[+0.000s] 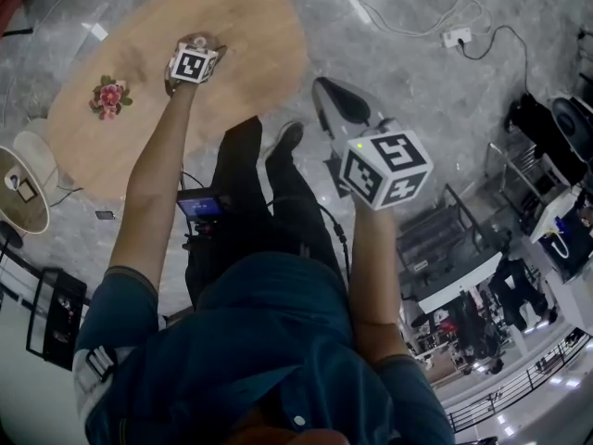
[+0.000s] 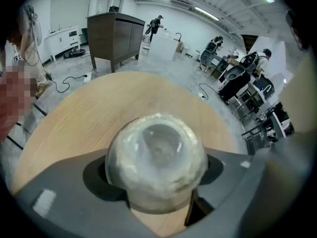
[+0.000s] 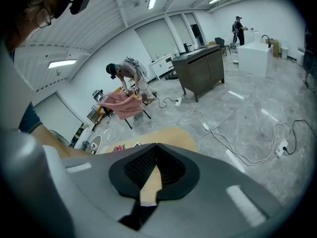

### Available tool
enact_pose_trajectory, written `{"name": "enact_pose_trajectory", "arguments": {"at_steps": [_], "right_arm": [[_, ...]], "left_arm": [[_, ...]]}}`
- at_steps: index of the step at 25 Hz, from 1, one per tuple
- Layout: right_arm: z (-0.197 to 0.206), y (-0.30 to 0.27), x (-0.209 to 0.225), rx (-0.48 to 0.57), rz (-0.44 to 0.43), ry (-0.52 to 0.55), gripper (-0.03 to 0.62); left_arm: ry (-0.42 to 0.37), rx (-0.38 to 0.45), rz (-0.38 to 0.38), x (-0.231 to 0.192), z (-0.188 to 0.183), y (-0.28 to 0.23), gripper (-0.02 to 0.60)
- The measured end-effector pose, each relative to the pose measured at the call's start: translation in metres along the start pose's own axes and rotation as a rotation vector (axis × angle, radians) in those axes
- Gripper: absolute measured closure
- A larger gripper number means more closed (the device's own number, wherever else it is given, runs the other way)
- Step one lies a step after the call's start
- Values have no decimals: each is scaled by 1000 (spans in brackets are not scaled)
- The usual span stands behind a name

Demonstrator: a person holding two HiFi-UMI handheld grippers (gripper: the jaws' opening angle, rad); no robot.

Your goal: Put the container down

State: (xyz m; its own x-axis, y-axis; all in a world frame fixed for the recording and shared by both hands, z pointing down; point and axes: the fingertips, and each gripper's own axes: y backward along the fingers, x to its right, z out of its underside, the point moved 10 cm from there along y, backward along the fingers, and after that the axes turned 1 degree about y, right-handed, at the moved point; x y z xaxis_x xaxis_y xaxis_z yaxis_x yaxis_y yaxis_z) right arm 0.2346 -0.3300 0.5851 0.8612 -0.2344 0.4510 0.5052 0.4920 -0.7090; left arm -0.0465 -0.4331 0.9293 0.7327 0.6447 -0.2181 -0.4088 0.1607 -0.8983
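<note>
While the head view is considered first, the left gripper (image 1: pixel 193 64) is seen over the middle of the wooden table (image 1: pixel 250 35). It is well apart from a small flower ornament (image 1: pixel 109 96) near the table's left end. The right gripper (image 1: pixel 326 89) is held past the table's right edge, over the floor.

From the left gripper view, a cloudy, round-bodied container (image 2: pixel 156 155) is found clasped between the jaws. Bare tabletop lies behind it, and the far edge is well beyond. Whether its base touches the wood cannot be told.

Lowering is judged to be the step in hand. The container should be kept level until its base is fully borne by the surface, clear of every edge. Only then should the jaws be spread.

From the right gripper view, the jaws are seen closed tip to tip, with nothing between them.
</note>
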Motion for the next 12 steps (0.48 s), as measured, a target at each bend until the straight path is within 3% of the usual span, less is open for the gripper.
{"name": "enact_pose_trajectory", "arguments": {"at_steps": [4,9,12], "right_arm": [[4,-3,-1,-12,-3,2,583],[2,-2,-8,-10,-13,15,585],[1,4,-13,-6,-18,26,583]], "left_arm": [[-69,31,-22,2,-3,2,238],[-112,35,-13,9,-3,8,181],[-81,12,2,11,6,13,184]]}}
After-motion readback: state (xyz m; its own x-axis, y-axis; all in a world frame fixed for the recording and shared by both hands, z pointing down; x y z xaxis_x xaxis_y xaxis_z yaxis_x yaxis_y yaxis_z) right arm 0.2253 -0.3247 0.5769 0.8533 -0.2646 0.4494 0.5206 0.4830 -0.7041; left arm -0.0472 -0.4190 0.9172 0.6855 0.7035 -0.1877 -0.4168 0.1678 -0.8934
